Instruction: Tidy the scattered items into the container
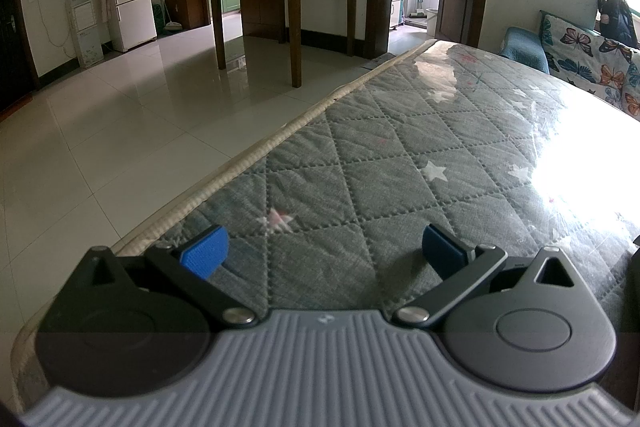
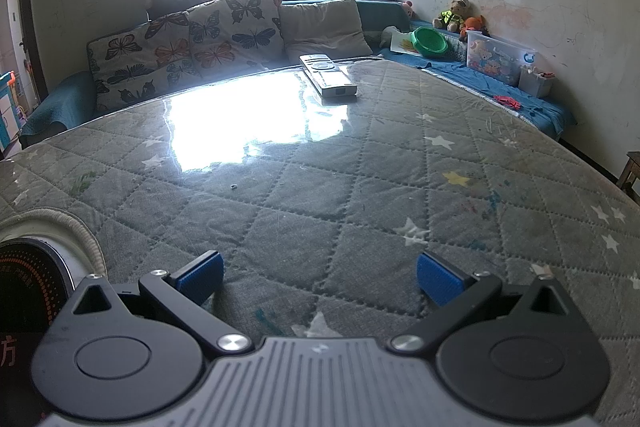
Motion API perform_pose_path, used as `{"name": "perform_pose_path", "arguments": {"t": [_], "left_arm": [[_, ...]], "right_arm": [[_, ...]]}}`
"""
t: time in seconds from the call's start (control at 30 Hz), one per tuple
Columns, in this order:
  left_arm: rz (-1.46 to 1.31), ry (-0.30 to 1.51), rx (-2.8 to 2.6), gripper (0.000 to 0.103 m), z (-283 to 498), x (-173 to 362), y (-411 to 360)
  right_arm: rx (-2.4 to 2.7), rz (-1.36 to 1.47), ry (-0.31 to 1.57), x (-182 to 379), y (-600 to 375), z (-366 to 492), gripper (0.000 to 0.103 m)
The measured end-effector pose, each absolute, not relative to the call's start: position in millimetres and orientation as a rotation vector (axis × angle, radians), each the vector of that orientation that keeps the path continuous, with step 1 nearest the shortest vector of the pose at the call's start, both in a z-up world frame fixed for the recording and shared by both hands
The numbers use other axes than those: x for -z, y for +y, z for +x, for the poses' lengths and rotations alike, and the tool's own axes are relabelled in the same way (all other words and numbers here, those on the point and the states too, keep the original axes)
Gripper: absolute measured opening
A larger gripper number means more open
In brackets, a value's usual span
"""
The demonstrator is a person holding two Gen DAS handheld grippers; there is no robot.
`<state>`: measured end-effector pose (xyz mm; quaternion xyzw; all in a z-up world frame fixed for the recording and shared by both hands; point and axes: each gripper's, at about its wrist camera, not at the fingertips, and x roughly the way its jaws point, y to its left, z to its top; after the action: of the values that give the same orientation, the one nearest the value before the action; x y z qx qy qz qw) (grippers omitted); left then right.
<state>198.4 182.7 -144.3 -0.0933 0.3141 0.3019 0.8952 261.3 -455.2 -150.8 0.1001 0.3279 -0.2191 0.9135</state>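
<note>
Holding both tools low over a quilted grey table cover (image 2: 320,187) printed with stars and laid under clear plastic, we have nothing in our grasp. Our left gripper (image 1: 326,253) has its blue pads spread wide, with only bare quilting between them, and it faces the table edge and a tiled floor. Our right gripper (image 2: 320,277) is spread just as wide and equally empty.

A grey remote control (image 2: 327,75) lies flat near the far edge of the table, well apart from the right gripper and slightly angled. It is the only loose item we can see on the cover, so it is probably what needs tidying.

A clear plastic storage box (image 2: 498,61) stands on the blue-covered bench beyond, beside soft toys and a green bowl (image 2: 430,43). We cannot tell whether it is the intended container. The wide jaws suit a flat object approached from above.
</note>
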Motion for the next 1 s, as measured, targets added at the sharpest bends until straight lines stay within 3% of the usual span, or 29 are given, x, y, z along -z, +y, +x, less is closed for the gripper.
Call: {"name": "perform_pose_path", "arguments": {"t": [1.0], "left_arm": [[-0.193, 0.651, -0.626, 0.103, 198.2, 144.4, 182.3]], "right_arm": [[0.452, 0.206, 0.675, 150.0, -453.2, 262.1, 0.103]]}}
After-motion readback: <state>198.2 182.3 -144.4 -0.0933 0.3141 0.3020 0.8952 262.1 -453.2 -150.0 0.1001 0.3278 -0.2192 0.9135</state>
